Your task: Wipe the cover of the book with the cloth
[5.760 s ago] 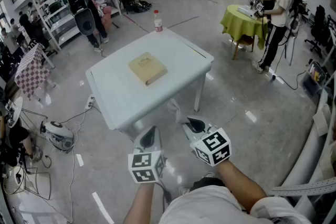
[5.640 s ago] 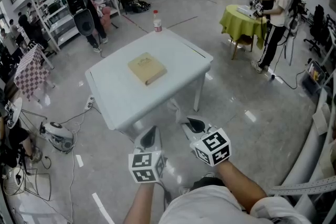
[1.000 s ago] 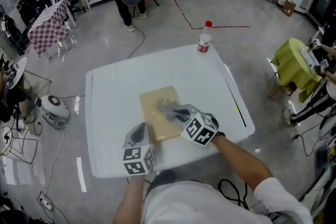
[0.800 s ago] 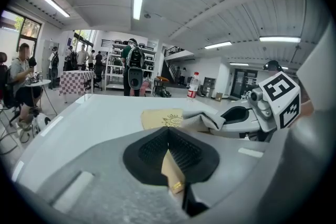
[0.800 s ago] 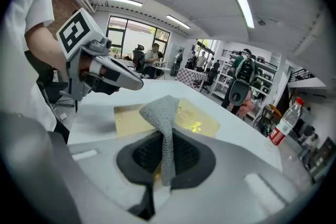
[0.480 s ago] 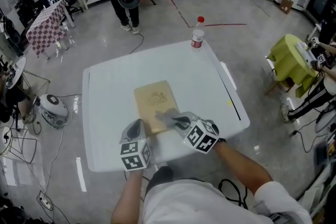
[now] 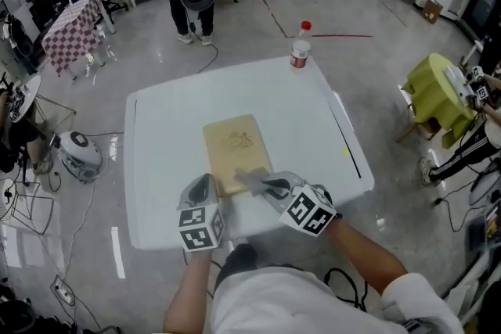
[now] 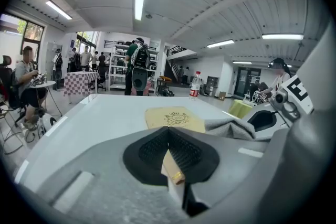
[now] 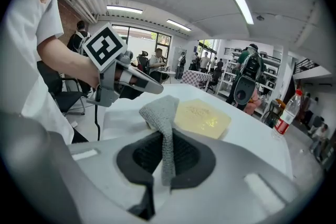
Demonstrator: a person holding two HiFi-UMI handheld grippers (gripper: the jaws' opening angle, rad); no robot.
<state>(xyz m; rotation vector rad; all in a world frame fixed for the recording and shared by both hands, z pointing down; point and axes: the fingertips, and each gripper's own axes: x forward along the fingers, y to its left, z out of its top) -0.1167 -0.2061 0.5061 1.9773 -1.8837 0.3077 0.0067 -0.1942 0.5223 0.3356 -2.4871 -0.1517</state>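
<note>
The left gripper (image 7: 203,185) pinches the near corner of the book (image 7: 235,151), which lies flat on the table (image 7: 156,168), apparently to steady it, while the right gripper (image 7: 266,185) clamps the cloth (image 9: 161,110) at the cover's near edge for wiping.

The cloth (image 7: 252,182) hides the near end of the book (image 7: 233,160), whose emblem (image 7: 237,141) is too small to read.

The cloth (image 9: 163,113) is showing a coarse knitted weave. The book (image 7: 235,149) is presenting a matt cover with glossy gold print. The table (image 7: 164,137) is appearing smooth and plastic-like.
</note>
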